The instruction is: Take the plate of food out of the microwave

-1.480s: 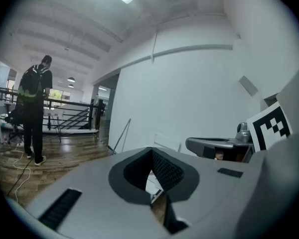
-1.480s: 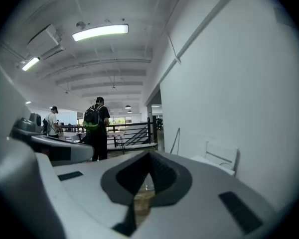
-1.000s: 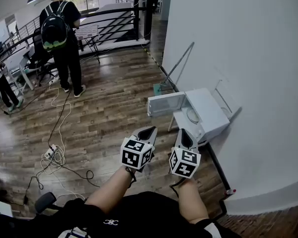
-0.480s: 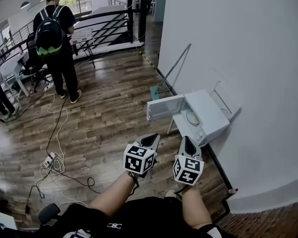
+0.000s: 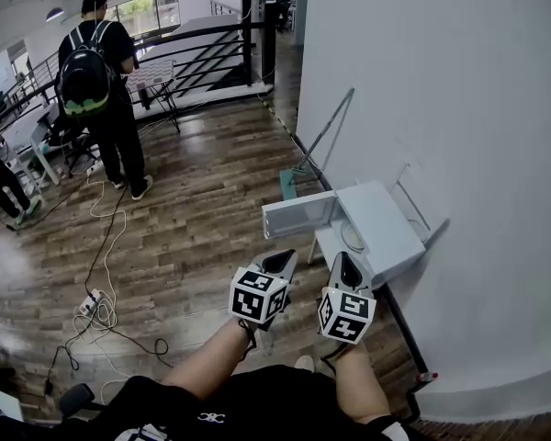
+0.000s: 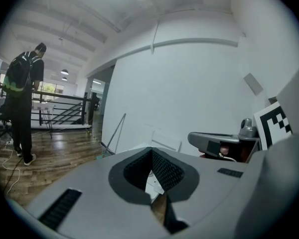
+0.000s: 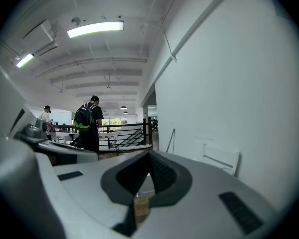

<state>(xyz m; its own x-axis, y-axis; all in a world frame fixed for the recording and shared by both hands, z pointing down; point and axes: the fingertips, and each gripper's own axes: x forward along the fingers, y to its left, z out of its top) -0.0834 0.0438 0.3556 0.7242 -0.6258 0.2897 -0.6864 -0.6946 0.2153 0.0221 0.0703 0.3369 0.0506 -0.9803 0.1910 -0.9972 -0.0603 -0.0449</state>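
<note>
A white microwave stands on the wood floor against the wall, its door swung open to the left. A round pale plate shows in the opening; I cannot make out any food on it. My left gripper and right gripper hang side by side in front of my body, a short way before the microwave and touching nothing. In the left gripper view the left gripper is shut and empty. The right gripper is likewise shut with nothing held.
A long-handled dustpan leans on the wall beyond the microwave. A white frame stands behind it. A person with a backpack stands by a railing. Cables and a power strip lie at the left.
Both grippers sit slightly lower in the head view and stay shut. The view has shifted a little, so the microwave shows lower. The person with the backpack barely moved.
</note>
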